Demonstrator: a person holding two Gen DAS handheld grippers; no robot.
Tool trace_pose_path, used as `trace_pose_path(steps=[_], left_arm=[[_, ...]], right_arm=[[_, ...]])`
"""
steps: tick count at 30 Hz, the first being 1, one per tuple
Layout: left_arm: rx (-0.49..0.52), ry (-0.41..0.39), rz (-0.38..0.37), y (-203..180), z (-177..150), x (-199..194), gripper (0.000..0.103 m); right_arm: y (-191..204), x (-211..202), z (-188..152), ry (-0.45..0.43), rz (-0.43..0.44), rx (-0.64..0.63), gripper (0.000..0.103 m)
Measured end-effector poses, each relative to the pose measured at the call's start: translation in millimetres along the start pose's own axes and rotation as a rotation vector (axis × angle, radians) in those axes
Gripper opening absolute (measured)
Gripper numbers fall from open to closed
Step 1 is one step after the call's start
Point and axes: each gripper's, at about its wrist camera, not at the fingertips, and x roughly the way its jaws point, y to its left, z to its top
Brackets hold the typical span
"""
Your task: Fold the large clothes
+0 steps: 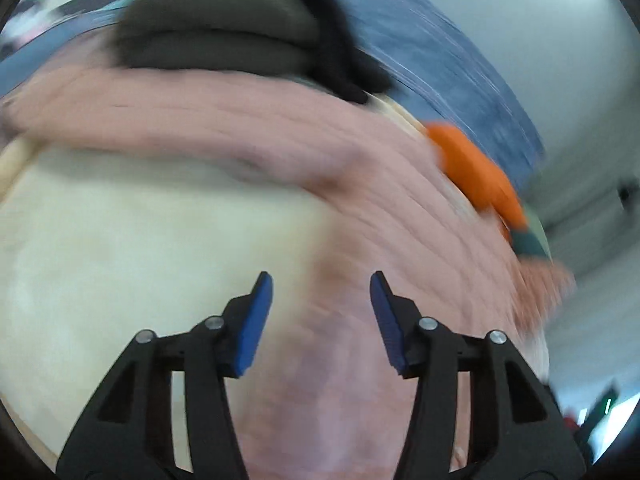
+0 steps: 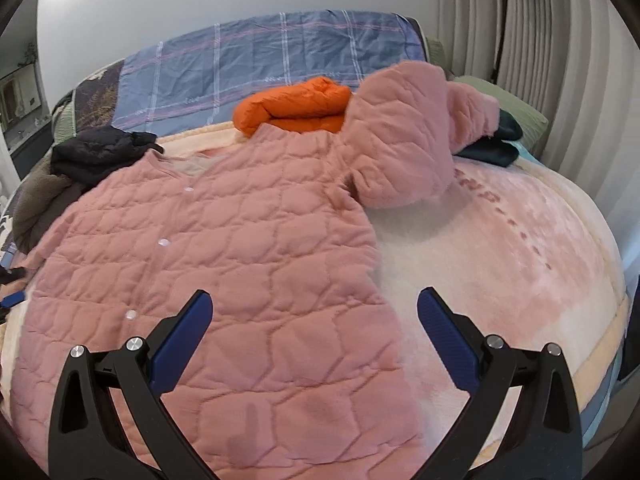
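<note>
Blue pads of our left hand-held gripper (image 1: 321, 322) come first in the left wrist view, spread with nothing between them and hanging just over the pink jacket (image 1: 360, 208). This view is badly smeared, so we cannot tell which edge of the jacket lies under the jaws. An orange garment (image 1: 476, 172) and dark clothes (image 1: 224, 36) sit beyond it on the bed (image 1: 120, 248).

Our right hand-held gripper (image 2: 315, 334) also stands wide apart and empty in the right wrist view, above the jacket's lower right part, its right finger over the blanket (image 2: 500, 248) beside the hem. We judge the fold barely begun: the jacket lies flat, buttoned side up (three snaps show), body unfolded. One sleeve (image 2: 404, 136) lies bunched near the shoulder, away from the jaws. Sleeves and body remain to be folded.
</note>
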Motion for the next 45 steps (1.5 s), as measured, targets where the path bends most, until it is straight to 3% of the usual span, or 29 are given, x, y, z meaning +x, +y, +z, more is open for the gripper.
trace_pose_path(steps=[2, 6, 11, 12, 14, 15, 16, 18, 20, 24, 27, 29, 32, 33, 34, 38, 41, 43, 45], left_arm=[[-0.110, -0.039, 0.033, 43.0, 19.4, -2.0, 0.066], [-0.330, -0.108, 0.081, 122.2, 54.6, -3.3, 0.071], [-0.470, -0.169, 0.112, 165.3, 80.2, 1.8, 0.073], [-0.500, -0.198, 0.107, 171.7, 85.4, 1.9, 0.068], [-0.532, -0.233, 0.082, 175.8, 90.6, 1.8, 0.041], [-0.535, -0.247, 0.055, 176.1, 93.7, 1.2, 0.018], [-0.522, -0.263, 0.037, 171.6, 97.1, -0.4, 0.014], [-0.455, -0.316, 0.060, 153.5, 105.2, -15.1, 0.012], [-0.309, -0.377, 0.064, 109.7, 111.3, -32.9, 0.012], [-0.002, -0.417, -0.047, -6.2, 114.4, -51.6, 0.012], [0.276, -0.381, -0.143, -113.5, 95.0, -44.0, 0.013], [0.394, -0.328, -0.187, -159.0, 77.0, -28.5, 0.016], [0.550, -0.221, -0.203, -217.5, 39.1, 14.5, 0.029], [0.591, -0.197, -0.190, -228.5, 25.4, 28.2, 0.040], [0.655, -0.144, -0.165, -241.8, 5.7, 50.0, 0.043], [0.734, -0.005, -0.119, -246.9, -31.4, 92.0, 0.045], [0.731, 0.021, -0.080, -231.9, -28.0, 99.3, 0.049], [0.722, 0.014, -0.065, -219.3, -20.5, 92.2, 0.055], [0.723, -0.013, -0.034, -205.8, -17.6, 76.8, 0.058]], right_arm=[[-5.6, 2.5, -0.6, 0.008, -0.018, 0.007, 0.102], [-18.2, 3.2, -0.1, 0.007, -0.054, 0.036, 0.102], [-24.0, 3.6, 0.1, 0.008, -0.074, 0.051, 0.102], [-24.1, 3.9, 0.4, 0.008, -0.075, 0.050, 0.102], [-23.0, 4.0, 0.8, 0.011, -0.077, 0.041, 0.102], [-22.7, 4.4, 1.1, 0.011, -0.077, 0.036, 0.102], [-22.9, 5.1, 1.7, 0.009, -0.077, 0.034, 0.102], [-23.1, 6.4, 2.7, 0.006, -0.079, 0.034, 0.102], [-24.1, 9.0, 3.9, 0.011, -0.077, 0.041, 0.102], [-23.5, 12.1, 7.6, 0.014, -0.055, 0.050, 0.102], [-23.7, 9.7, 11.0, -0.001, -0.047, 0.039, 0.102], [-28.2, 7.8, 13.9, -0.009, -0.045, 0.044, 0.102], [-35.8, 5.4, 17.4, -0.015, -0.043, 0.052, 0.102], [-38.0, 4.7, 18.3, -0.016, -0.042, 0.051, 0.102], [-40.3, 4.2, 20.2, -0.017, -0.035, 0.046, 0.102], [-40.2, 9.9, 29.5, 0.000, 0.063, 0.035, 0.102], [-29.7, 24.9, 45.0, 0.038, 0.236, 0.033, 0.100], [-19.0, 43.3, 60.6, 0.077, 0.341, 0.031, 0.091], [-7.2, 63.5, 76.4, 0.109, 0.395, 0.034, 0.085]])
